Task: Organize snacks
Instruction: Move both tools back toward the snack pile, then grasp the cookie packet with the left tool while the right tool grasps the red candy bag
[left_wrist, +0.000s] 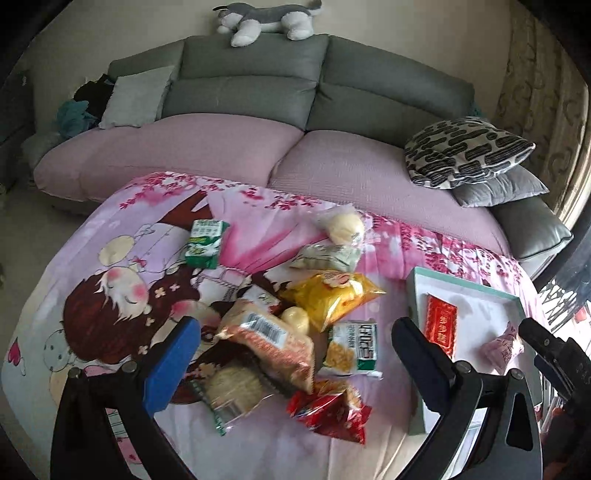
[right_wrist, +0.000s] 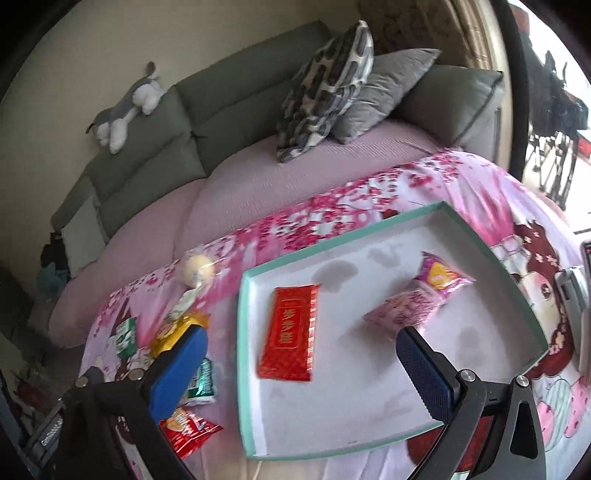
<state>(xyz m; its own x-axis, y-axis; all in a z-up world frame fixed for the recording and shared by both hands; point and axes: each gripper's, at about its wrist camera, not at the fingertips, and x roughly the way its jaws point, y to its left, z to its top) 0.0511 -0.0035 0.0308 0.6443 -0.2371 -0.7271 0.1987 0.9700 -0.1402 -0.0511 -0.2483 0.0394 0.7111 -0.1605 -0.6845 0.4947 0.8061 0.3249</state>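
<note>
Teal-rimmed tray sits under your right gripper, whose jaws are spread wide with nothing between them. Inside it lie a red packet toward 9 o'clock and a pink snack bag toward 2 o'clock, apart from each other. Your left gripper also hangs open and empty, over the loose pile on the pink cartoon cloth: an orange bag at centre, a yellow bag at 12 o'clock, a green-and-white pouch at 3, a red bag at 5, and a green carton off at 11.
</note>
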